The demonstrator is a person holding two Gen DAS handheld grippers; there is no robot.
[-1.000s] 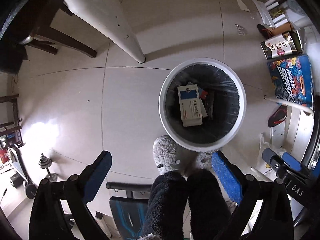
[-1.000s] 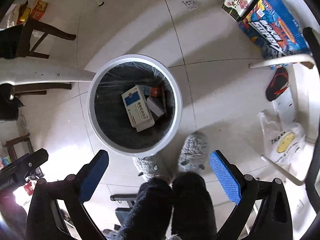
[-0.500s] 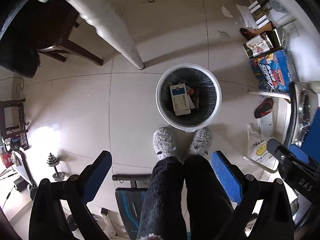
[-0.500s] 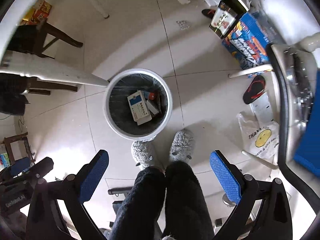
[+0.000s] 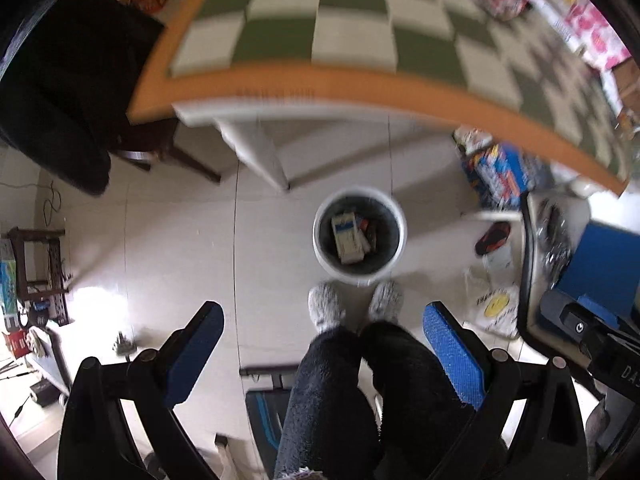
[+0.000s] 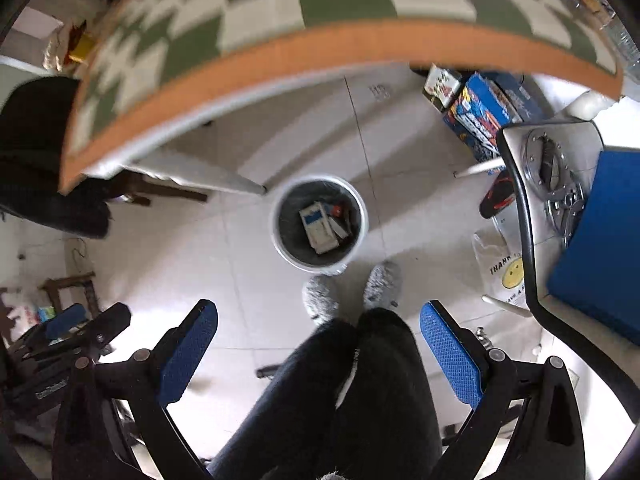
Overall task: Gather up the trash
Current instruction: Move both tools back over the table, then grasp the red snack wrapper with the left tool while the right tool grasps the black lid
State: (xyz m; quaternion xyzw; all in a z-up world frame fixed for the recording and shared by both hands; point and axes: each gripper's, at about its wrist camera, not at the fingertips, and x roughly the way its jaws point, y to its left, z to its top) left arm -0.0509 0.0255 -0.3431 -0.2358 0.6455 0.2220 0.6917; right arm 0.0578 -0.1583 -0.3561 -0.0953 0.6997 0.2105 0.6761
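A white trash bin with a dark liner stands on the tiled floor far below, just in front of the person's grey slippers. Inside it lie a white and blue box and smaller packets. My left gripper hangs high above the floor, open and empty. My right gripper is at about the same height, open with nothing between its blue pads. The right gripper's body shows at the right edge of the left wrist view.
A table with a green-and-white checked cloth and orange edge fills the top of both views, with packages at its far right. A dark chair, blue printed cartons, a red-and-black sandal and a smiley bag surround the bin.
Both grippers have risen well away from the bin, which looks much smaller now. The table top has come into view above. Both stay open and empty.
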